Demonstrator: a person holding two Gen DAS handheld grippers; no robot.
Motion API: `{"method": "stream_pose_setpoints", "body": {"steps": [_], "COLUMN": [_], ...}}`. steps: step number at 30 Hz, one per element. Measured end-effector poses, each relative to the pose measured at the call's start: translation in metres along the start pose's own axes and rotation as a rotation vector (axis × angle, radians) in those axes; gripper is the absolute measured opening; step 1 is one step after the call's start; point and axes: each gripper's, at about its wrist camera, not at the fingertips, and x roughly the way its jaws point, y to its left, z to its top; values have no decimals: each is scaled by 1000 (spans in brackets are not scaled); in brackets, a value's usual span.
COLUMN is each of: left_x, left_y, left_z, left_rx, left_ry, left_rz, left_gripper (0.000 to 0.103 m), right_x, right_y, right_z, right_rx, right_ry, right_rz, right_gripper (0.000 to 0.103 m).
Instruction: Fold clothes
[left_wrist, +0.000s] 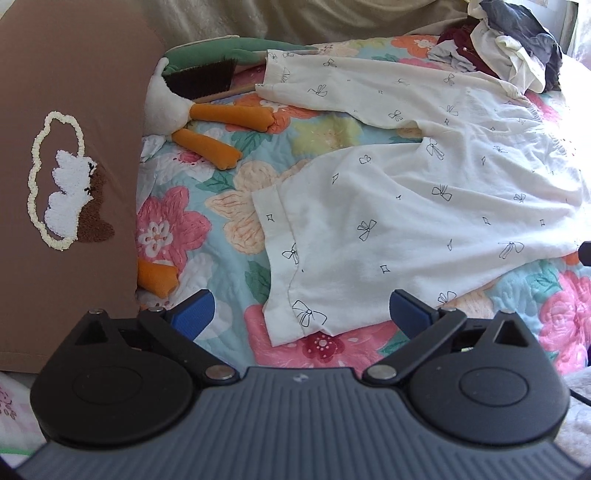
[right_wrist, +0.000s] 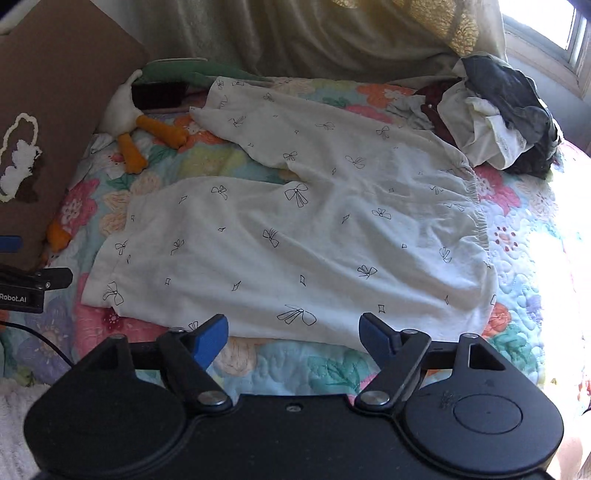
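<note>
While both grippers hang over the near edge of the bed, the white cotton pyjama trousers printed with small black bows (right_wrist: 295, 221) lie spread flat on the flowered quilted bedspread (right_wrist: 303, 365), legs running off to the left and the gathered elastic waistband (right_wrist: 476, 206) to the right. The left gripper (left_wrist: 301, 314) has its blue-padded jaws spread wide with nothing between them, poised above the hem of the nearer leg (left_wrist: 291, 317). The right gripper (right_wrist: 293, 336) stands with its jaws apart too, empty, just short of the near side of the trousers.

To my eye this cloth is thin, light and quite limp: it shows soft ripples and lies wherever it was dropped. It should lift with almost no effort, but it will sag and drag, and one pinch may gather only the top layer. Nothing about it is fragile or slippery; the bedspread's texture will likely hold it in place somewhat.

I would take hold at the firmer parts: the stitched hem cuff on the left and the elastic waistband on the right, both thicker than the open cloth. Gripping the near leg at those two ends would let it be carried over onto the far leg (right_wrist: 258, 107).

Farther back sit a stuffed goose toy with orange legs (right_wrist: 147, 133), a brown cushion with an embroidered motif (left_wrist: 66, 177) and a heap of unfolded clothes (right_wrist: 498, 110).
</note>
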Motion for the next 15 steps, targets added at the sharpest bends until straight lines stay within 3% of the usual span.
{"method": "stream_pose_setpoints", "body": {"steps": [6, 15], "left_x": [-7, -17], "left_y": [-18, -36], "left_z": [-6, -17], "left_rx": [51, 153], "left_ry": [-9, -51], "left_rz": [-39, -66], "left_gripper": [103, 103], "right_x": [-5, -25], "right_y": [3, 7], "right_z": [-3, -1], "right_rx": [35, 38], "right_ry": [29, -23], "right_rz": [2, -41], "right_gripper": [83, 84]}}
